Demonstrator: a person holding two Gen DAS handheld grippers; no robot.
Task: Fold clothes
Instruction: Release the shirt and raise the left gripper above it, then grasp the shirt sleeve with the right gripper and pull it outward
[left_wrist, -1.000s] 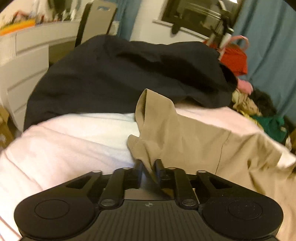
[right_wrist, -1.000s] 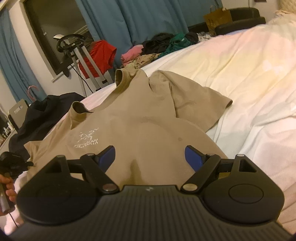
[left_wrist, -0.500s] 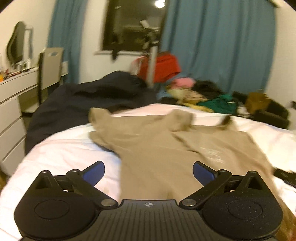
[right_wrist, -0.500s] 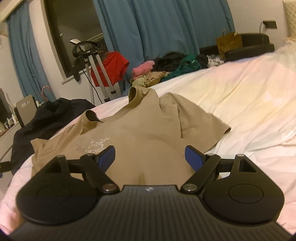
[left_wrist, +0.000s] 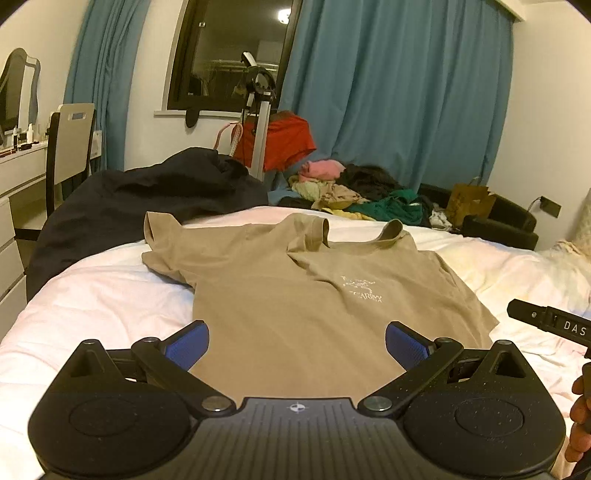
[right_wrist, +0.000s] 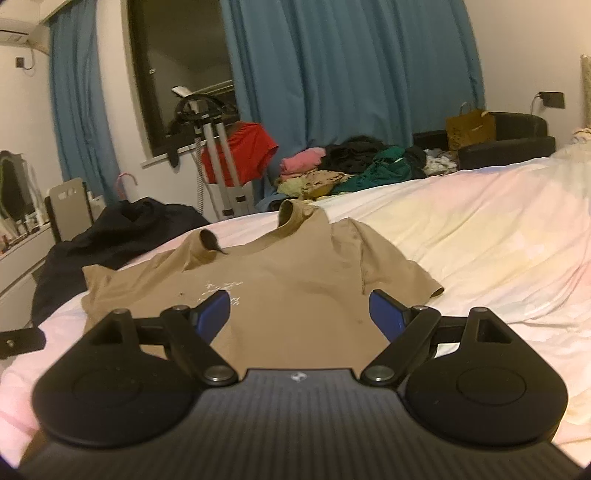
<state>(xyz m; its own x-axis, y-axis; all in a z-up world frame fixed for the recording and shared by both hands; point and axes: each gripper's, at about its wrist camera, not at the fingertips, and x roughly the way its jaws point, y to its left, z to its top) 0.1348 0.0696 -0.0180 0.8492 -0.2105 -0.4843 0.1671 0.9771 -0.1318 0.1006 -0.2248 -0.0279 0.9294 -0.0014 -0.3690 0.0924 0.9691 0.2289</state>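
The tan T-shirt (left_wrist: 295, 295) lies chest-up on the white bed (left_wrist: 92, 295), collar at the far end and hem nearest the two tools, with a pale logo on its chest. It is only roughly spread: the left sleeve (left_wrist: 166, 243) is bunched and curled upward next to the dark garment (left_wrist: 147, 195) heaped at the far left, the collar (left_wrist: 391, 230) stands up in a ridge, and the right sleeve (right_wrist: 399, 266) lies flatter toward the right. The left gripper (left_wrist: 297, 345) hovers above the near hem with its blue pads spread wide and nothing between them; the right gripper (right_wrist: 299, 314) hangs over the lower chest, equally wide and empty. The main risk is folding over these wrinkles, which would likely lock the curled sleeve and raised collar into a lumpy, crooked fold. A pinch at the hem could catch only the top layer, or take the bedsheet with it, so that the shirt drags instead of lifting. Reaching for the left sleeve may also snag the dark garment beside it, and uneven pulls by the two hands would probably skew the shirt.
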